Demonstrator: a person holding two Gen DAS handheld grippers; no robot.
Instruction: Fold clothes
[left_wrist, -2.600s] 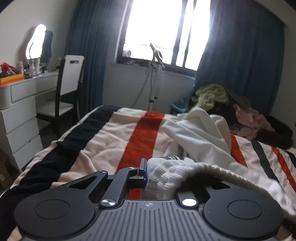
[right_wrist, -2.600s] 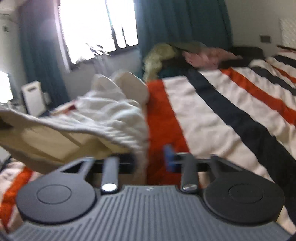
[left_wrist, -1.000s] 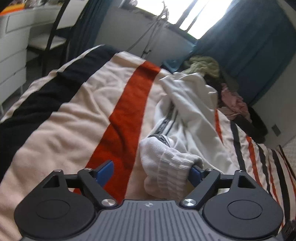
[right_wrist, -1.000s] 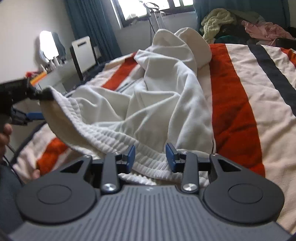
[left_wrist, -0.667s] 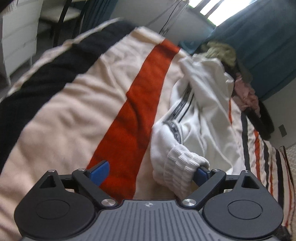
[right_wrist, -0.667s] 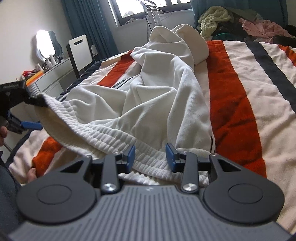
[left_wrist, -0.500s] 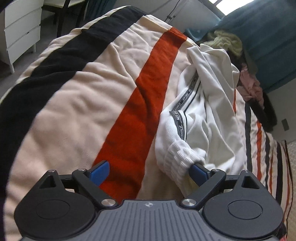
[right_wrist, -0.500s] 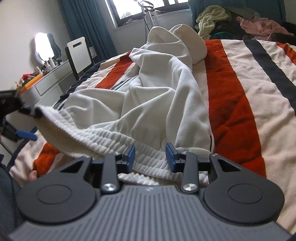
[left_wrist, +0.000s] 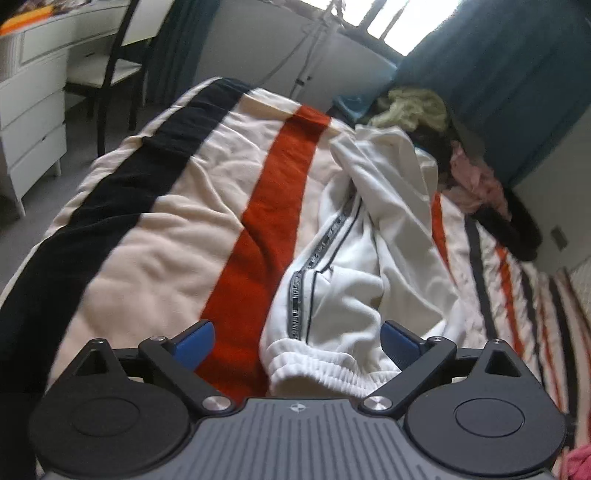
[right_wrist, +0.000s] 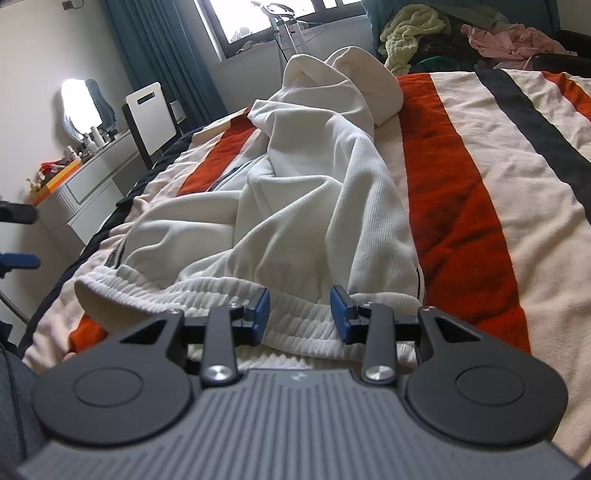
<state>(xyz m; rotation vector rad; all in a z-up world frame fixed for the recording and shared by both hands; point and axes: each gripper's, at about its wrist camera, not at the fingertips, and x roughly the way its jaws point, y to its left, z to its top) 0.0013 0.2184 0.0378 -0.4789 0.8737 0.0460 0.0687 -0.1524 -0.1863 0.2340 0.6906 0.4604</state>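
The striped blanket (left_wrist: 155, 236) was seen spread ahead of both tools, and on it the white trousers (left_wrist: 369, 236) lay rumpled lengthwise, legs bunched away toward the window, not flat and not folded. The ribbed waistband (right_wrist: 177, 291) lay nearest the tools, slack and partly turned over.

Judged step: laying the garment flat by its waistband. To do this well, both waistband corners would need to be taken, drawn apart until the rib is taut, and the legs shaken straight before any crease is made.

The left gripper (left_wrist: 297, 341) was held low, just short of the waistband's left end, jaws spread wide, nothing between them. The right gripper (right_wrist: 300, 308) was held level over the waistband's right part, jaws at a moderate gap; cloth lay between them but was not pinched.
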